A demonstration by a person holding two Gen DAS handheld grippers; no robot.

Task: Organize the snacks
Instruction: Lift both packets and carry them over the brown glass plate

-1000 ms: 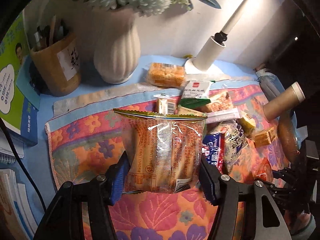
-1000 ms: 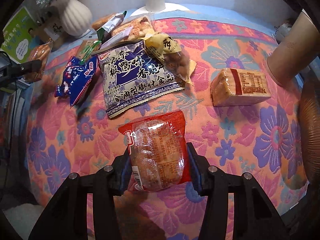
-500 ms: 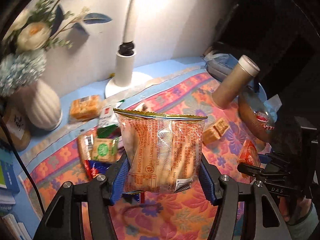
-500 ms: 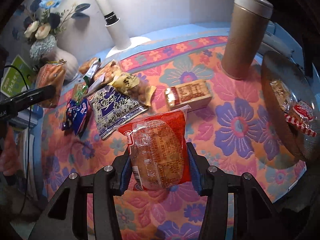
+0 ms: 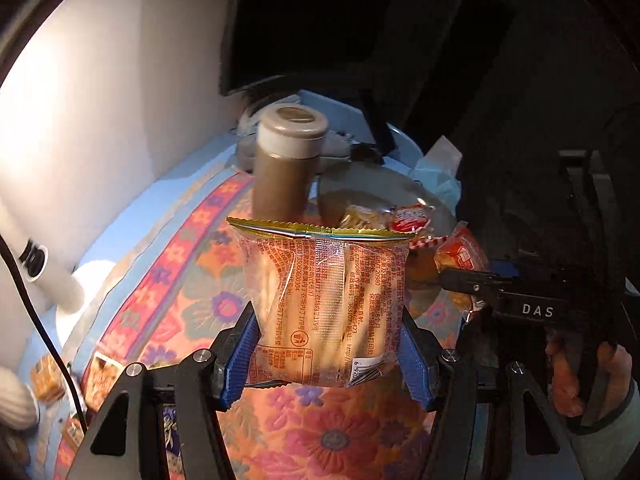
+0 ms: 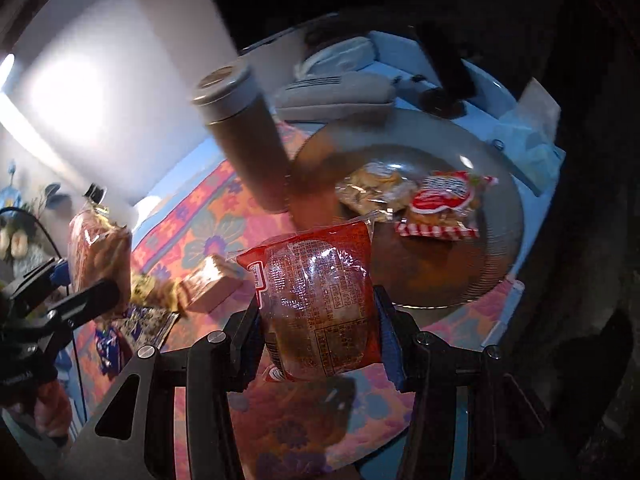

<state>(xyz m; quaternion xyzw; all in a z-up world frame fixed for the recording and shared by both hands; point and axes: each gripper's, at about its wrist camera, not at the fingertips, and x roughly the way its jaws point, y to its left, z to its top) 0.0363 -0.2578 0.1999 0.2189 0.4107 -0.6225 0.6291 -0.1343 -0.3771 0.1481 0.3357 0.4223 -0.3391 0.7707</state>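
Note:
My left gripper [image 5: 326,356] is shut on a clear orange biscuit-stick packet [image 5: 324,304], held in the air above the flowered cloth [image 5: 188,264]. My right gripper [image 6: 318,320] is shut on a red bun packet [image 6: 316,300], also lifted. Beyond both lies a brown round plate [image 6: 496,248] holding two snack packets: a pale one [image 6: 376,192] and a red-and-white one [image 6: 444,204]. In the left wrist view the right gripper [image 5: 468,280] shows at the right with its red packet [image 5: 460,256], near the plate [image 5: 360,184]. The left gripper [image 6: 76,280] with its packet [image 6: 96,260] appears at the left of the right wrist view.
A tall brown tumbler [image 6: 248,148] with a grey lid stands beside the plate's left edge. A wrapped brown cake [image 6: 212,284] and several other snack packets [image 6: 140,320] lie on the cloth at the left. A white lamp base [image 5: 52,280], grey items [image 6: 340,88] and a tissue [image 6: 528,132] lie behind.
Both grippers have risen and swung right with their packets, from over the snack pile toward the plate and tumbler. The views have rolled. Both grips are unchanged.

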